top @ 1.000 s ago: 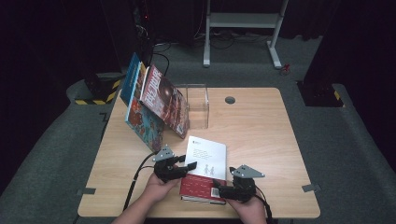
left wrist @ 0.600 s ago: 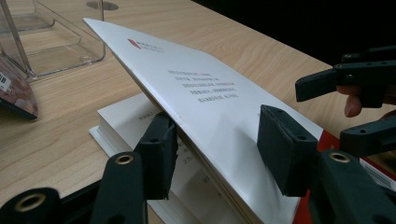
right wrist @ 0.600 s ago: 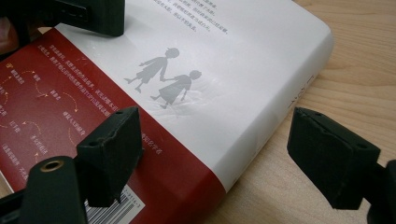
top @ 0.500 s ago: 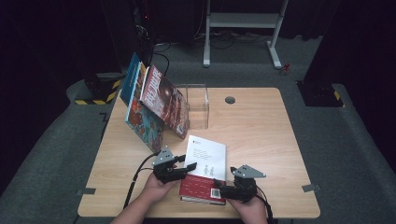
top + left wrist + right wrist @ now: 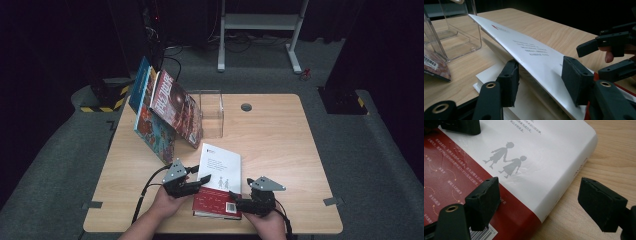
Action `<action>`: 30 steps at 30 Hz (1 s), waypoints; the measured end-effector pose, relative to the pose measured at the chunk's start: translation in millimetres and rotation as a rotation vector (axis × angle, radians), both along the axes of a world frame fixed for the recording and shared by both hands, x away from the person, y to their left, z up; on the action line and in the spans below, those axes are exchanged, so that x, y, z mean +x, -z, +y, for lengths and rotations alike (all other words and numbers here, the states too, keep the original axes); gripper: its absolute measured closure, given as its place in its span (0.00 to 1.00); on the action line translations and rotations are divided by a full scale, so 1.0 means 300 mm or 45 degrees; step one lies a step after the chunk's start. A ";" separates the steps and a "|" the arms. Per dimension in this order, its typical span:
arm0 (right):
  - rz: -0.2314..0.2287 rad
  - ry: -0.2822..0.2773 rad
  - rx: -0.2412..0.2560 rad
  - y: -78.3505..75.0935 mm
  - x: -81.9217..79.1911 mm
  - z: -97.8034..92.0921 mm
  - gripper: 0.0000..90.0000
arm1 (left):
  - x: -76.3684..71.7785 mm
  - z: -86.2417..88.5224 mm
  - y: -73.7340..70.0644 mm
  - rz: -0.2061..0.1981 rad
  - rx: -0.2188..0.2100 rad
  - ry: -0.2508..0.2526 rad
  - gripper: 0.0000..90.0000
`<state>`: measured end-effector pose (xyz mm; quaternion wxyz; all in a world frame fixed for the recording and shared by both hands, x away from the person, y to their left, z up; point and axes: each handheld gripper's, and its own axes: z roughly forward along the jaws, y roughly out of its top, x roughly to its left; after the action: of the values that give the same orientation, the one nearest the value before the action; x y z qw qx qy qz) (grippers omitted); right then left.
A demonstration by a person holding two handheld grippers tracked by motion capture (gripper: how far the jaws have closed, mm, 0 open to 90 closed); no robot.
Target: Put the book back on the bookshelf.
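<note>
While the white-and-red book (image 5: 218,182) lies flat near the table's (image 5: 280,145) front edge, its long axis running away from the person, the left gripper (image 5: 196,183) has its jaws spread around the lifted front cover (image 5: 534,53), not yet pinching. The right gripper (image 5: 239,199) hovers wide open over the spine corner, holding nothing.

The white cover (image 5: 220,167) of the book (image 5: 217,202) has been raised a little further off its pages by the left gripper (image 5: 200,182); the right gripper (image 5: 239,201) has been shifted slightly.
</note>
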<state>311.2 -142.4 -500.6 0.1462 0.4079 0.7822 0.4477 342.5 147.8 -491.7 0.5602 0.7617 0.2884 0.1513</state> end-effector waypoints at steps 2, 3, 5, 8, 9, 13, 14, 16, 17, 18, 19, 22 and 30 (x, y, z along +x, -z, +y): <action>0.003 0.001 0.004 -0.001 -0.001 -0.001 0.20 | -0.004 -0.001 -0.003 -0.016 0.006 0.002 0.54; 0.002 0.000 0.005 -0.001 -0.001 -0.001 0.19 | -0.007 -0.002 -0.006 -0.029 0.008 0.004 0.54; 0.002 0.003 0.012 -0.001 0.000 -0.002 0.19 | -0.012 -0.003 -0.010 -0.049 0.012 0.006 0.54; 0.006 0.001 0.023 -0.002 0.001 -0.004 0.19 | -0.017 -0.002 -0.013 -0.065 0.017 0.014 0.54; 0.011 0.001 0.028 -0.003 0.001 -0.004 0.19 | -0.018 -0.002 -0.013 -0.073 0.019 0.014 0.54; 0.016 0.002 0.038 -0.002 0.003 -0.004 0.18 | -0.021 -0.002 -0.015 -0.081 0.020 0.016 0.54; 0.018 0.002 0.040 -0.002 0.003 -0.005 0.18 | -0.021 -0.002 -0.015 -0.082 0.019 0.016 0.54; 0.025 0.003 0.046 -0.002 0.005 -0.005 0.18 | -0.021 -0.002 -0.015 -0.082 0.019 0.016 0.54; 0.030 0.006 0.052 -0.001 0.006 -0.005 0.17 | -0.021 -0.002 -0.015 -0.082 0.018 0.016 0.54; 0.041 0.009 0.062 -0.001 0.008 -0.004 0.17 | -0.021 -0.002 -0.015 -0.084 0.017 0.017 0.54; 0.043 0.007 0.066 0.000 0.011 -0.005 0.17 | -0.022 -0.003 -0.015 -0.085 0.015 0.017 0.54; 0.071 0.002 0.095 0.001 0.019 -0.005 0.16 | -0.023 -0.003 -0.016 -0.091 0.014 0.017 0.54; 0.156 -0.006 0.211 0.013 0.068 -0.015 0.14 | -0.035 -0.003 -0.022 -0.132 0.018 0.025 0.54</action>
<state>331.6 -146.9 -504.7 0.0630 0.4435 0.7509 0.4853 331.9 146.7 -485.0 0.5704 0.7596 0.2503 0.1870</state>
